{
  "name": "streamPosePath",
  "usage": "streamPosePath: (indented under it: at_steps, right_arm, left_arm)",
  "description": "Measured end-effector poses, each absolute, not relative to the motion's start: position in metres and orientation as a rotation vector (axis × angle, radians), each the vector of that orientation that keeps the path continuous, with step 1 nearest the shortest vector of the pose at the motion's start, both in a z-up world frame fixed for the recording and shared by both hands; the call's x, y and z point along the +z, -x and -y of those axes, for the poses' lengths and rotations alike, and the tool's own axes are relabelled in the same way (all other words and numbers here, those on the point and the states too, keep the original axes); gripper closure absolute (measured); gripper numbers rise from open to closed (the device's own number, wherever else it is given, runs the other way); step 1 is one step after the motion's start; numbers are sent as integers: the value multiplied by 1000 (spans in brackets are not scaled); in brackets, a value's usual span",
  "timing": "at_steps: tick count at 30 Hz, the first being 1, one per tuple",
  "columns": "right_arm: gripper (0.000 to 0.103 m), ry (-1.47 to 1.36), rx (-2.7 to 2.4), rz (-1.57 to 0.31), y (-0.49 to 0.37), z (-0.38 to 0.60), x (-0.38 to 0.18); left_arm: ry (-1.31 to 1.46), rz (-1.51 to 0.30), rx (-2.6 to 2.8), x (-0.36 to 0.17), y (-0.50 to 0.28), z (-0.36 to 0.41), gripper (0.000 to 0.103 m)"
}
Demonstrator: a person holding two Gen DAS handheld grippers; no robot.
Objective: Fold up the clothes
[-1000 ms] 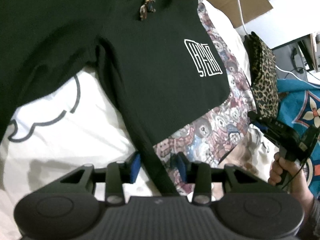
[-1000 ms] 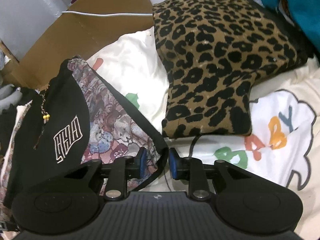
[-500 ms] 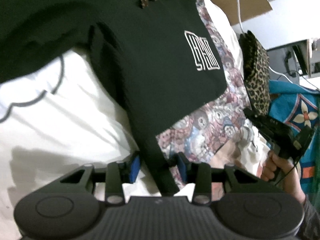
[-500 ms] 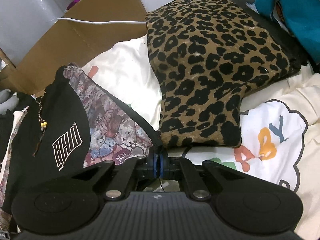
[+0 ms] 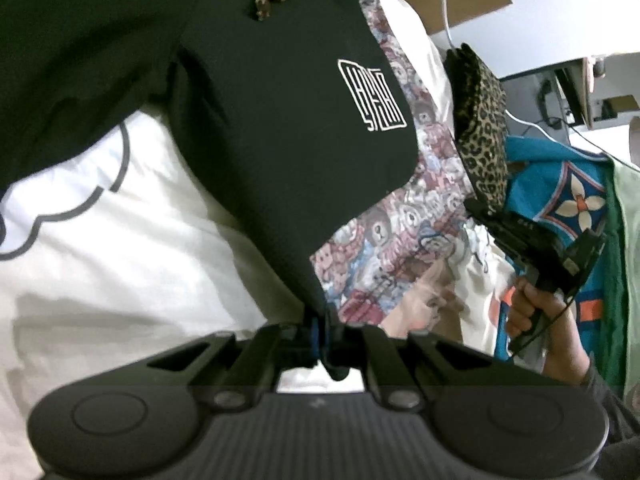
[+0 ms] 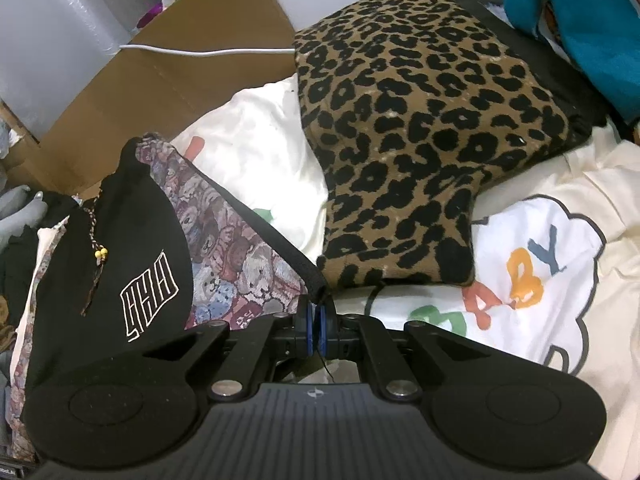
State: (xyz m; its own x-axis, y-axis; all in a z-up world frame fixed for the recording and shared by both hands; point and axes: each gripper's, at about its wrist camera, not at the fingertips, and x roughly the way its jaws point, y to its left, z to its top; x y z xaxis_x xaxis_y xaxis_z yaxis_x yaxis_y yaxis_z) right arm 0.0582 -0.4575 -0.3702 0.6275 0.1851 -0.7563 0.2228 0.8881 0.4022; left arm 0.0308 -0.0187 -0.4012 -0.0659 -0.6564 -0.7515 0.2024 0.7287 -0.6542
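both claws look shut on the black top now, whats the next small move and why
Probably lift both claws together and carry the hem up toward the collar. The left claw pinches the black top at its lower edge, and the right claw pinches its other corner, next to the leopard cushion. The top lies spread on the white bedding, ready to fold.

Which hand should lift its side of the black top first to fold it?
Probably the left. The left gripper is shut on the black top itself, with bare bedsheet beside it. The right gripper pinches an edge beside the leopard cushion.
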Motion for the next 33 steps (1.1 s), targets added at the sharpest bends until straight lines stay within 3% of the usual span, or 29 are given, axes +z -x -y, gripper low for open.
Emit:
streamPosePath:
  at_steps: [7,19,28,31,33]
  right_arm:
    - [101,-487,-45,-926,-64,459,-383]
    - [96,-497,-93,-953,-64,459,-386]
    - [92,-498,-107,-934,-50,449,-353]
    - [80,-493,-118,-909,-44,446,-334]
    - [75,-499,-126,-894,-41,445,-318]
  left_arm:
    - [307,-1520,-738,-426,-30,39,100]
    - [265,-1511,-717,-410,-39,23,95]
    - [248,-1403,-620,-362,-57,-9,66]
    - [206,-1364,-601,-340,-58,-15,64]
    - [174,-1322,-582,-321,-58,-23,57]
